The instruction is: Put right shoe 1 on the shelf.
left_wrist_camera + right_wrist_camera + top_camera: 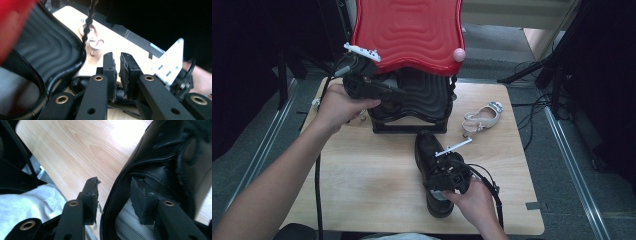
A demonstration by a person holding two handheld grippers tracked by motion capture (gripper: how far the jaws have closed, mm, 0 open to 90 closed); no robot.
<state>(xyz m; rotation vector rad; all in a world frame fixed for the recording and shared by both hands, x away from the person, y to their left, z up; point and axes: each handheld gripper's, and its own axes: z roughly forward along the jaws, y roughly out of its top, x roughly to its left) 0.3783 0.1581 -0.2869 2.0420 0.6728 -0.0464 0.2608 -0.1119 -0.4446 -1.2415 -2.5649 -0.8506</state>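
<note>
Right tool [443,176] is straddling the black leather shoe's [428,150] collar, jaws apart, not gripping; left tool [398,94], nearly closed and empty, is hovering by the red-and-black shoe rack [412,30]. Shoe's not racked yet.

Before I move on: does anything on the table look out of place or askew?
Yes. The small pale sandal lies tipped on its side beside the shoe rack, on the table. The black shoe is also off the rack, its collar wall between the right tool jaws.

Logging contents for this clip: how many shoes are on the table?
2. A black shoe lies near the front of the table, at the right gripper. A small pale shoe lies at the back right, beside the rack. More may be hidden behind the rack.
</note>
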